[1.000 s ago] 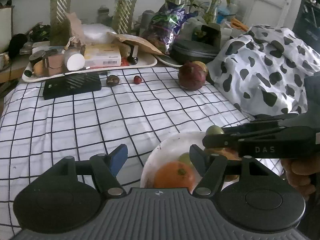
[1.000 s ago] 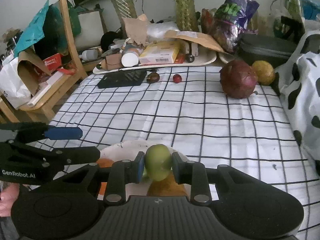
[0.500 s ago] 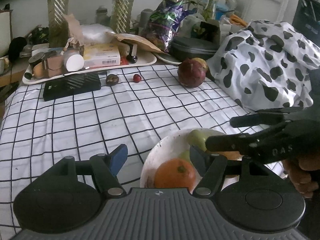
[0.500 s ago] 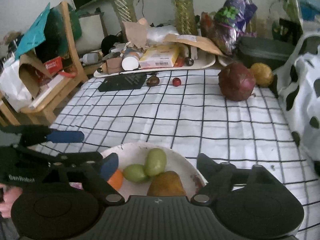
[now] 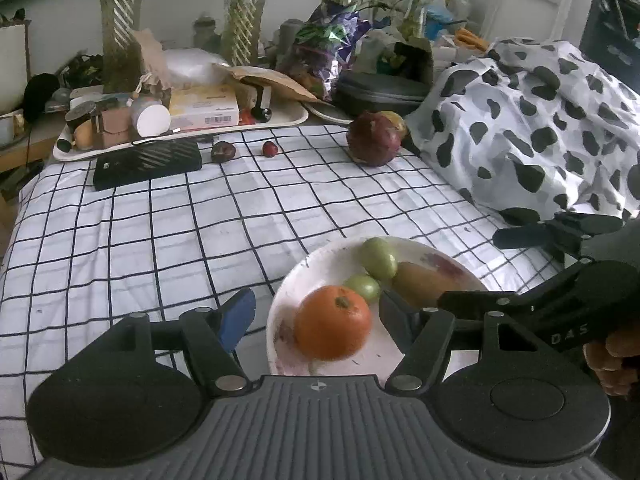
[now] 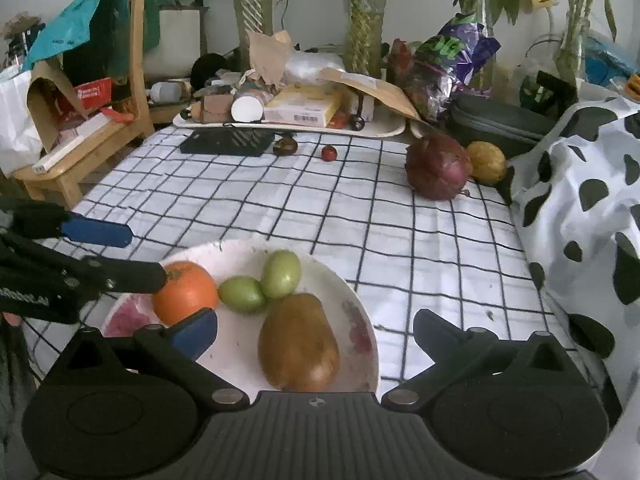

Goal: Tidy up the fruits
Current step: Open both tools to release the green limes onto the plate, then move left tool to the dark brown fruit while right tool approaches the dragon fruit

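A white plate [image 6: 240, 254] [image 5: 312, 264] on the checked cloth holds an orange [image 6: 185, 292] [image 5: 333, 322], two green fruits [image 6: 281, 273] [image 6: 241, 294] [image 5: 378, 257] and a brown pear-like fruit [image 6: 298, 343] [image 5: 418, 283]. My right gripper [image 6: 314, 330] is open and empty just in front of the plate. My left gripper [image 5: 314, 312] is open and empty, its jaws on either side of the plate's near rim. At the far end lie a dark red dragon fruit [image 6: 437, 166] [image 5: 374, 143], a yellow fruit [image 6: 487, 162], a dark round fruit [image 6: 285, 146] [image 5: 223, 151] and a small red fruit [image 6: 329, 153] [image 5: 270, 148].
A black flat device [image 6: 228, 142] [image 5: 147, 163] lies near the far edge. A cluttered white tray [image 6: 382, 130] [image 5: 288, 118] stands behind it. A cow-print cloth [image 6: 580, 184] [image 5: 532, 128] covers the right side. A wooden chair [image 6: 80, 136] stands at the left.
My right gripper opened and let a green fruit go onto the plate, then drew back. My left gripper stayed open at the plate's near rim.
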